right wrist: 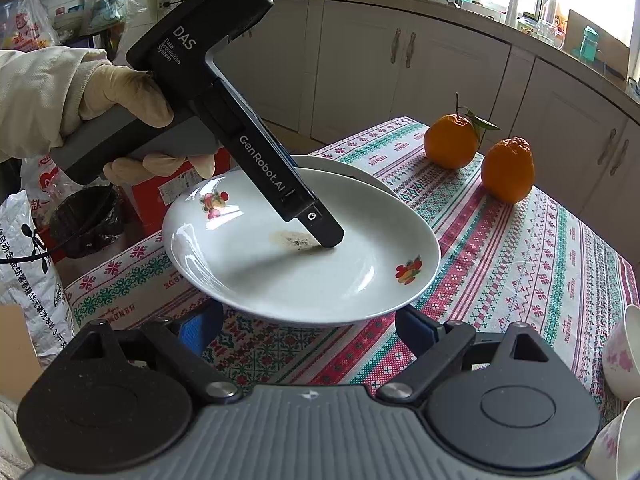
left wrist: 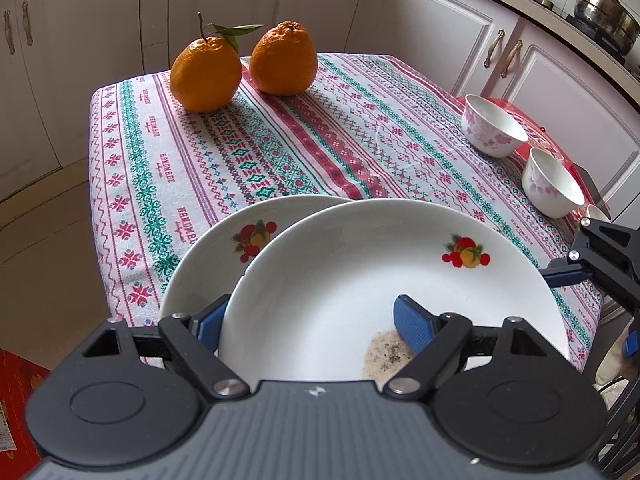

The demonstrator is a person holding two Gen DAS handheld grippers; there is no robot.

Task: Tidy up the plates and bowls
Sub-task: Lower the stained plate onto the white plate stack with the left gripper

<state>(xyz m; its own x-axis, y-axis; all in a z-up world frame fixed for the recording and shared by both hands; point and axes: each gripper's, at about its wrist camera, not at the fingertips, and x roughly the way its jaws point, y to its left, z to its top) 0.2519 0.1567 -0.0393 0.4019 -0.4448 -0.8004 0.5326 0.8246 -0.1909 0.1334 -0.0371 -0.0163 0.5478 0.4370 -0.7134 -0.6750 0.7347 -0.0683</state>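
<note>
A white plate with fruit prints [left wrist: 360, 280] hangs tilted over a second, matching plate [left wrist: 216, 248] at the near edge of the table. My left gripper [left wrist: 310, 322] is shut on the upper plate. Its left pad [left wrist: 208, 320] sits behind the rim. Its right pad [left wrist: 412, 324] presses inside, beside a brown stain [left wrist: 384, 354]. In the right wrist view that finger [right wrist: 326, 236] touches the raised plate [right wrist: 280, 264]. A gloved hand [right wrist: 120, 96] holds the tool. My right gripper [right wrist: 306, 328] is open at the plate's near rim. Two floral bowls [left wrist: 494, 128] [left wrist: 552, 184] stand at the right.
Two oranges [left wrist: 204, 76] [left wrist: 284, 60] sit at the far end of the patterned tablecloth [left wrist: 320, 140]. White cabinets surround the table, with a steel pot [left wrist: 604, 12] on the counter. A black bin [right wrist: 86, 220], a red box and bags stand on the floor to the left.
</note>
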